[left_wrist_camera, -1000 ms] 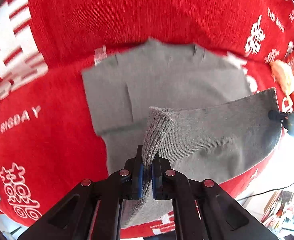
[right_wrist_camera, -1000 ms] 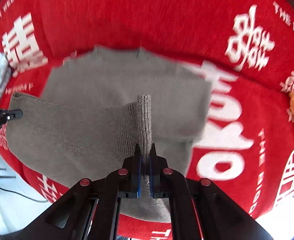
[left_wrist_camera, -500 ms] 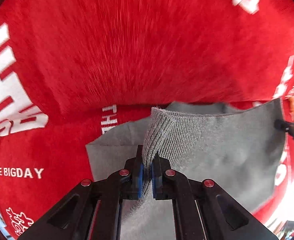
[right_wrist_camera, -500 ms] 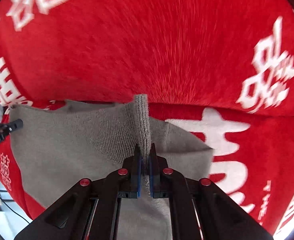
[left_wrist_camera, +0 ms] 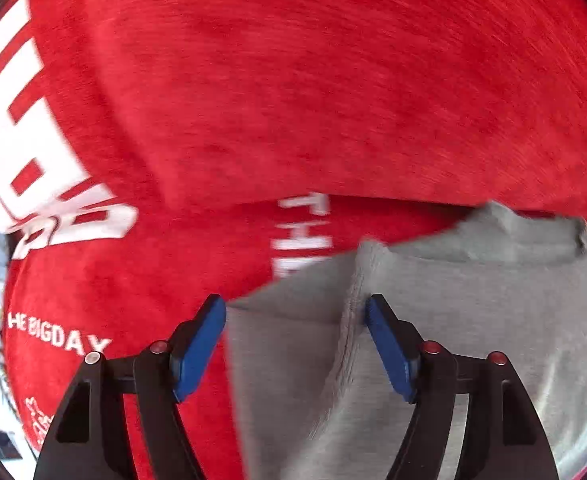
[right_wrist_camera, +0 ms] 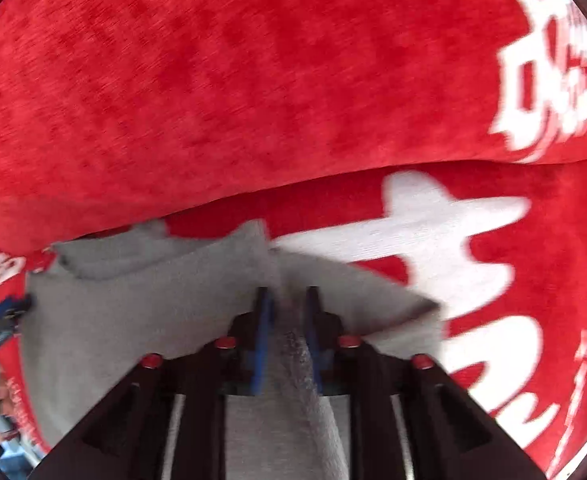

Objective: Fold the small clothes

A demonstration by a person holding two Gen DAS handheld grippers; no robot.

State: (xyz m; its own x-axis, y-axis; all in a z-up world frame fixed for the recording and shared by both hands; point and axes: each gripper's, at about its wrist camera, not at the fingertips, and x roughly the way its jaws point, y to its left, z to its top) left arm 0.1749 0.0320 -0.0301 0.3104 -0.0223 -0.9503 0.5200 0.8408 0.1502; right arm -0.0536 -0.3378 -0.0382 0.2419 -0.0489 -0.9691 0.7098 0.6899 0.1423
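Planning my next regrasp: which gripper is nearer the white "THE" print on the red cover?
Left. The left gripper, jaws opening, sits just below the print; the right gripper, opening astride the grey garment's ridge, shows none nearby.

Both grippers look the same: chunky black plastic frames with triangular cutouts, left gripper (left_wrist_camera: pixel 295 312) and right gripper (right_wrist_camera: pixel 287 296). Blue pads line the fingers (left_wrist_camera: pixel 197 352), and small red round screw caps (right_wrist_camera: pixel 225 343) dot the knuckles, one on the left looking white.

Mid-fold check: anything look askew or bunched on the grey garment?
Slightly. The grey garment has a raised ridge along its folded edge beside the opening left gripper; the same ridge runs between the opening right gripper pads. Otherwise it lies flat on the red cover.
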